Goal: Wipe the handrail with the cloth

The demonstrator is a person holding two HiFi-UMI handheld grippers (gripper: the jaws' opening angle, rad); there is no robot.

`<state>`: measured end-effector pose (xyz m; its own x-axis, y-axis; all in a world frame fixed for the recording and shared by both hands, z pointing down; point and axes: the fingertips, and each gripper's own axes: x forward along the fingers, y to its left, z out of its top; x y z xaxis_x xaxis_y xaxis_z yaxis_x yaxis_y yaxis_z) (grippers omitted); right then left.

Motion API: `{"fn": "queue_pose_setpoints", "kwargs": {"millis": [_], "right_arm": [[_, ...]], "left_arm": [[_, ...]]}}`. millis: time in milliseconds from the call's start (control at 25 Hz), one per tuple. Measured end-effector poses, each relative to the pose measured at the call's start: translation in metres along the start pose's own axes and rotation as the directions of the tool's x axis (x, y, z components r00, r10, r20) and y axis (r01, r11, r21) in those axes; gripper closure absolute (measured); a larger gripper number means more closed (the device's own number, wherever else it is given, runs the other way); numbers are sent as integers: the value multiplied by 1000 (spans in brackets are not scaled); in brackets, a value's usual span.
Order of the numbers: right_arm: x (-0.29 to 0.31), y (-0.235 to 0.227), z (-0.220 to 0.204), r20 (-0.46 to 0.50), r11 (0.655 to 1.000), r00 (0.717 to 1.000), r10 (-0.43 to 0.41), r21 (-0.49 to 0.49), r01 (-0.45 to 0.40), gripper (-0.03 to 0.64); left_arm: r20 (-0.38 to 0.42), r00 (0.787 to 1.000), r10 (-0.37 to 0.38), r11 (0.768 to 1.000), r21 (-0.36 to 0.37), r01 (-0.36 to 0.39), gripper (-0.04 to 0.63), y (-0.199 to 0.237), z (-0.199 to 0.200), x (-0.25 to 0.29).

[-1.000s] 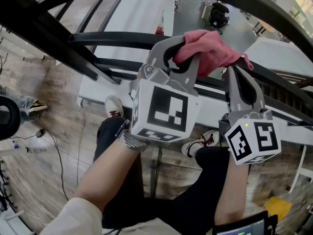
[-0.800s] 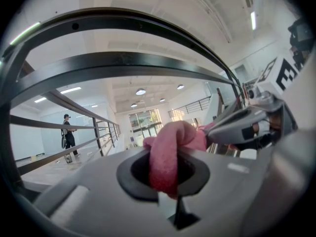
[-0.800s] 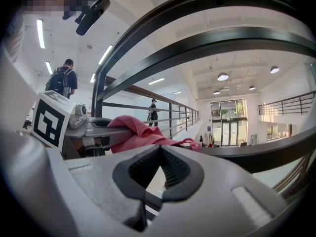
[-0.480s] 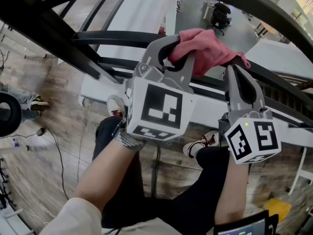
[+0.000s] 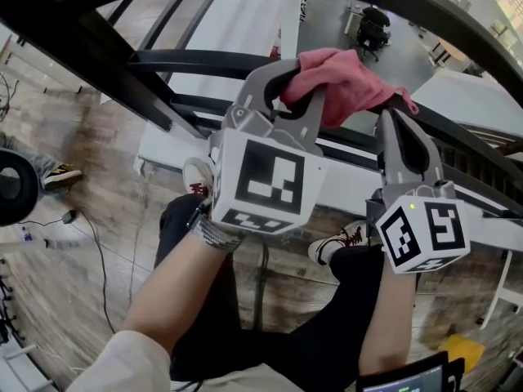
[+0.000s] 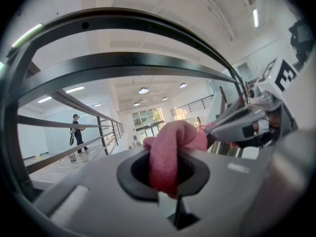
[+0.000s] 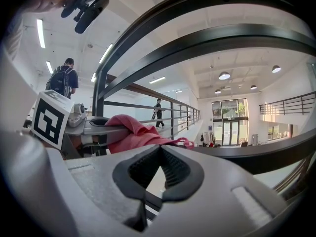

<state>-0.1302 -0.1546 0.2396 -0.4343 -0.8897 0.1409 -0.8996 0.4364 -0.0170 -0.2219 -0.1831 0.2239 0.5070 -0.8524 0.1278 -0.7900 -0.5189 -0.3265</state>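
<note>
A pink cloth is bunched over the black handrail, and my left gripper is shut on its left end. In the left gripper view a fold of the cloth fills the oval gap between the jaws of the left gripper. My right gripper sits just right of the cloth, beside the rail, with its jaws shut and nothing between them. The right gripper view shows this gripper empty, with the cloth and the left gripper off to its left.
More black rail bars cross above and behind the grippers. Far below lie a wooden floor and a white slab. My legs and shoes show under the grippers. People walk along a distant balcony.
The left gripper with the cloth has shifted slightly left and up along the rail. The right gripper has stayed in place.
</note>
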Motion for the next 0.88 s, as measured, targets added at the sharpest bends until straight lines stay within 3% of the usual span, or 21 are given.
{"fn": "queue_pose_setpoints", "kwargs": {"millis": [880], "right_arm": [[11, 18, 1, -5, 1000, 1000, 29, -9, -29, 615]], "left_arm": [[-10, 999, 32, 999, 7, -31, 566, 19, -8, -11]]}}
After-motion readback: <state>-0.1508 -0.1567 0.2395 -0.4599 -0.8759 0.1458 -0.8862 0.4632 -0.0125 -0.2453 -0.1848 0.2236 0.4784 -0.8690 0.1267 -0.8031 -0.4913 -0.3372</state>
